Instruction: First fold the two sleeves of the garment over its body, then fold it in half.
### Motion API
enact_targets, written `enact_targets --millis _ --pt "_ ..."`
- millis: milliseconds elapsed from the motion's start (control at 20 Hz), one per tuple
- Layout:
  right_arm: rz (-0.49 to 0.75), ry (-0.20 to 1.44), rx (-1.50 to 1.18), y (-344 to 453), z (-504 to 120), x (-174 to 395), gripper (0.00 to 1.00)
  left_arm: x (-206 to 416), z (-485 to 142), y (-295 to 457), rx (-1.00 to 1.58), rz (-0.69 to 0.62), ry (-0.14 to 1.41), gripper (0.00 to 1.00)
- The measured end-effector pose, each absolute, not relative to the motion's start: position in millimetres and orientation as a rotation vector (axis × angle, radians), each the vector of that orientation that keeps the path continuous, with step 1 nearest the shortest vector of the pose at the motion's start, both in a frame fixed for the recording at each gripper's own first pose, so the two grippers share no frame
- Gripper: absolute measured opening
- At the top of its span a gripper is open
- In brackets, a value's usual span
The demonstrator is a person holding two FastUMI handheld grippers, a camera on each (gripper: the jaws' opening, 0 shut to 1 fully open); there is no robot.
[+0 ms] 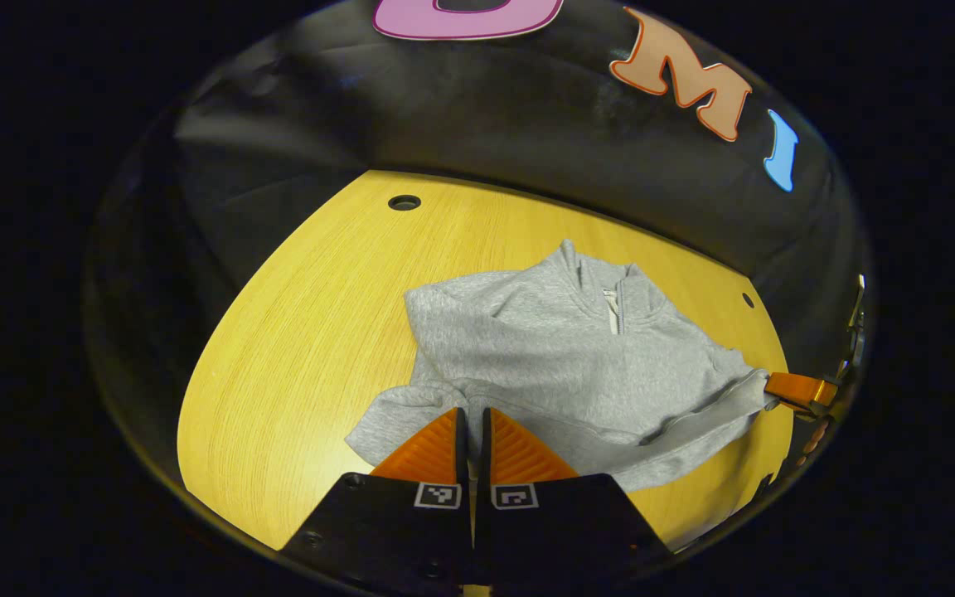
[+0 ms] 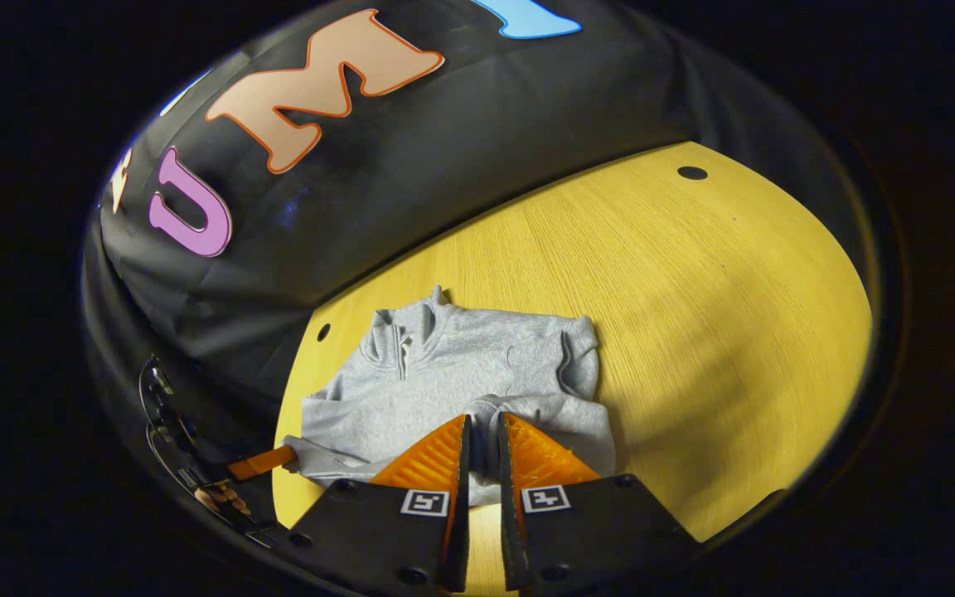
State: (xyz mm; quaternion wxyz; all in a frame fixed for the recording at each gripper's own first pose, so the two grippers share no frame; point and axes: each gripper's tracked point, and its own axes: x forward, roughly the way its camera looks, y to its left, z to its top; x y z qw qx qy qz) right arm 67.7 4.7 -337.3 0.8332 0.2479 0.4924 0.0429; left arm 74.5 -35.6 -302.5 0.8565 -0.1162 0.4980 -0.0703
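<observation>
Holding the grey garment (image 1: 560, 356) on the counter (image 1: 320, 332): your left hand-held gripper (image 1: 472, 423) and right hand-held gripper (image 2: 482, 431) each pinch its hem. Sleeves appear folded; halving remains.

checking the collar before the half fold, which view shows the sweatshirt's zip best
The left gripper view. The zip sits near the middle of the picture, facing the camera, with the collar standing open around it on the grey sweatshirt. In the right gripper view the zip is smaller and seen at a slant.

Grey garment (image 1: 560, 348) on yellow wood-grain table (image 1: 312, 332)
</observation>
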Motion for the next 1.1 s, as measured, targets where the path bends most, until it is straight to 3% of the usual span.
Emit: enact_targets --millis 150,200,250,300,350,400,500,550,600,1000,1050,1100 --pt "0.072 1.049 0.481 6.2 -354.0 72.6 0.23 82.3 -312.5 -35.1 -0.223 -0.113 1.046 0.02" --pt "0.067 1.057 0.476 8.5 -358.7 73.1 0.28 83.1 -315.1 -35.0 -0.215 -0.103 1.05 0.08" --pt "0.05 1.046 0.468 5.4 -357.4 75.9 0.22 85.6 -317.2 -36.2 -0.211 -0.1 1.052 0.1" --pt "0.049 1.013 0.463 5.9 -353.6 82.7 0.39 87.6 -316.4 -36.2 -0.202 -0.105 1.043 0.14" --pt "0.049 0.971 0.447 5.7 -346.9 90.4 0.39 91.6 -314.3 -35.6 -0.188 -0.113 1.026 0.16" --pt "0.045 0.925 0.412 1.2 -339.6 97.9 0.6 97.1 -309.6 -36.3 -0.175 -0.131 1.0 0.25" --pt "0.024 0.862 0.331 -13.0 -322.2 104.0 0.96 106.6 -297.9 -36.1 -0.139 -0.151 0.949 0.62" --pt "0.019 0.834 0.314 -14.6 -313.5 109.1 0.89 108.0 -293.8 -31.4 -0.113 -0.142 0.919 0.81" --pt "0.013 0.798 0.301 -16.5 -302.9 112.7 0.96 117.5 -284.1 -28.8 -0.089 -0.135 0.878 0.99" --pt "-0.017 0.378 0.021 -32.0 -163.4 118.1 0.96 138.8 -166.1 -16.8 -0.053 -0.061 0.515 0.96" --pt "0.0 0.325 0.0 -25.0 -146.1 116.3 0.9 135.2 -154.5 -14.4 -0.056 -0.061 0.506 0.95" --pt "0.02 0.294 -0.001 -17.2 -133.0 114.4 0.95 135.9 -140.7 -12.3 -0.069 -0.062 0.476 0.96"
